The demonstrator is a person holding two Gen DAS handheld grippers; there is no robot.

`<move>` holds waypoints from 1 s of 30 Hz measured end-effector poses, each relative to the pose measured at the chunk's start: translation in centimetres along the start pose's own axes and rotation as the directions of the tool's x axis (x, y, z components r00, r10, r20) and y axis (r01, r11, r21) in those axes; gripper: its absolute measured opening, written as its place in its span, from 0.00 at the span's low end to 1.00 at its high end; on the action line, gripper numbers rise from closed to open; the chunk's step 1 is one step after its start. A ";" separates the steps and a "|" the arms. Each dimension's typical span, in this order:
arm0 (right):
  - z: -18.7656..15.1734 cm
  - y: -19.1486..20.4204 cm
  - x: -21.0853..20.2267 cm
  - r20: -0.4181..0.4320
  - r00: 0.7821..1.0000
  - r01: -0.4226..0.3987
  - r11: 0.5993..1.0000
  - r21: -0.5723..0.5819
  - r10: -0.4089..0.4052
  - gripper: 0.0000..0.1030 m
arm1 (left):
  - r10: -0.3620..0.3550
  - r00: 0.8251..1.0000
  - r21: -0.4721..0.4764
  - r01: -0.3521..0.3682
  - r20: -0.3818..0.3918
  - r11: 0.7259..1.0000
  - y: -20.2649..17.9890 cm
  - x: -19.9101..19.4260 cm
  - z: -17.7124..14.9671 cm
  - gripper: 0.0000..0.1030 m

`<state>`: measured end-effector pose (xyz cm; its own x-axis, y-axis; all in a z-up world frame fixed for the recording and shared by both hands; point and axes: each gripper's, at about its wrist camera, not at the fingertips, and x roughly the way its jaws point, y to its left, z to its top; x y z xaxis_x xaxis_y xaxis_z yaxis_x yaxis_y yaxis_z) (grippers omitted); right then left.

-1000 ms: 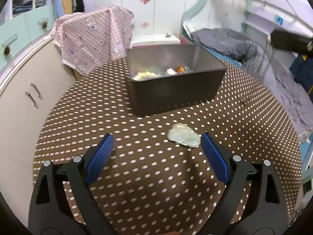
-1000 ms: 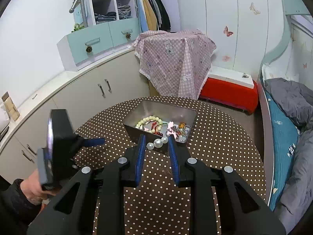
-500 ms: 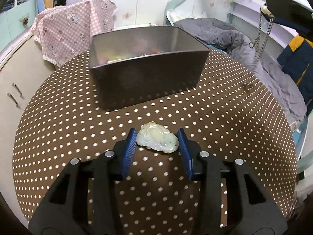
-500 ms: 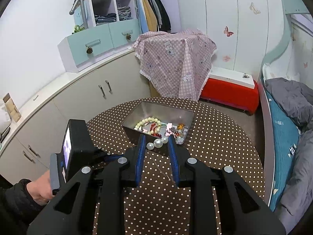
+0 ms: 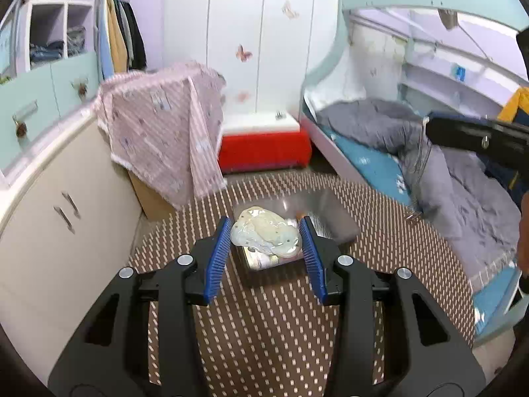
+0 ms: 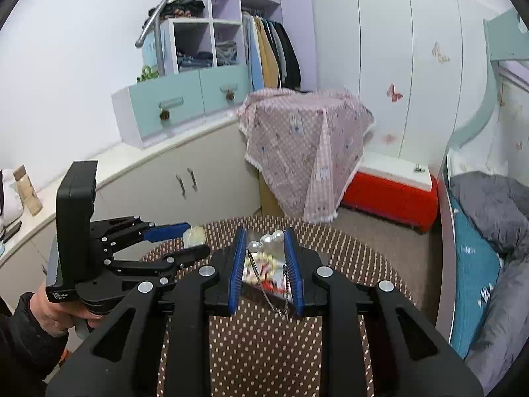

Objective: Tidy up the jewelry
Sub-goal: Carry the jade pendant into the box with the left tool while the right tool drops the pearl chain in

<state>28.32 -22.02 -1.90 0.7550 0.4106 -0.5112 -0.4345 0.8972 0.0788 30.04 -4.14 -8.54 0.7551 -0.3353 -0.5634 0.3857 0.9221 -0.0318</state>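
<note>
The left gripper point(image 5: 266, 236) is clamped on a pale green jade pendant point(image 5: 264, 235), both blue pads pressing its ends, so the stone hangs clear of the table point(image 5: 264, 337) and in front of the metal box point(image 5: 334, 221). The pendant's long axis runs across from pad to pad, roughly level, its broad carved face turned toward the camera. Gripping it end to end looks like the safer choice, since the lumpy faces would give the pads little to bite on.

The right gripper point(image 6: 266, 241) is narrow, pinching a pearl piece: three pearls point(image 6: 268, 241) sit in a short row between the pad tips, and a thin chain point(image 6: 264, 284) hangs down from them between the pads, swinging free above the box point(image 6: 264, 274). The row of pearls lies across the jaws; the chain's length points downward.

From the right wrist view the left gripper point(image 6: 195, 240) shows beside the right one, held in a hand point(image 6: 56, 311), with the pendant at its tip near the box's edge.

Both pieces are held above the table close to the box, which already holds beads and other bits; my judgement is that both are meant to go in there next.
</note>
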 end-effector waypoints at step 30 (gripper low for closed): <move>-0.8 -7.4 8.5 -0.107 0.994 0.050 0.957 0.285 -0.020 0.93 | 0.072 0.997 -0.126 -0.070 0.011 0.990 2.5 4.8 5.1 0.90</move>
<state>37.57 -25.31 -7.47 0.7068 0.3726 -0.6013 -0.2381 0.9257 0.2938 37.32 -4.41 -7.09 0.7867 -0.2697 -0.5553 0.2618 0.9604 -0.0955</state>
